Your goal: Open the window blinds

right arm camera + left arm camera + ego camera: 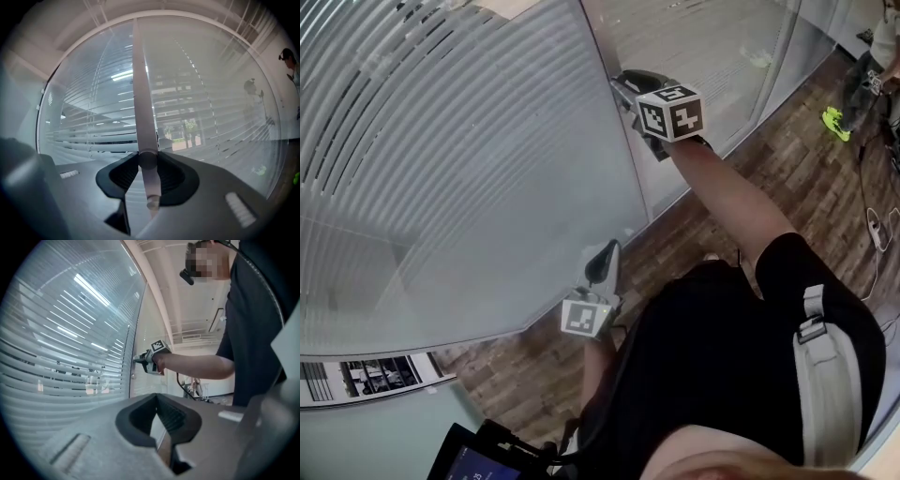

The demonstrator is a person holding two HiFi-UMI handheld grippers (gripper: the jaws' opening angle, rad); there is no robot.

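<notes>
Behind the glass wall, from nine to twelve o'clock in the head view, hang the window blinds, their horizontal slats tilted so that strips of the scene beyond show between them. One slim pale wand runs down in front of the slats. The right gripper, at about one o'clock, pinches this wand: in the right gripper view the rod stands upright between the two pads, touching both. The left gripper, at six o'clock just below centre and well apart from the wand, has its two tips pressed together on nothing. Two marker cubes show, one on the right gripper and one on the left. Wooden floor lies at three o'clock.
</notes>
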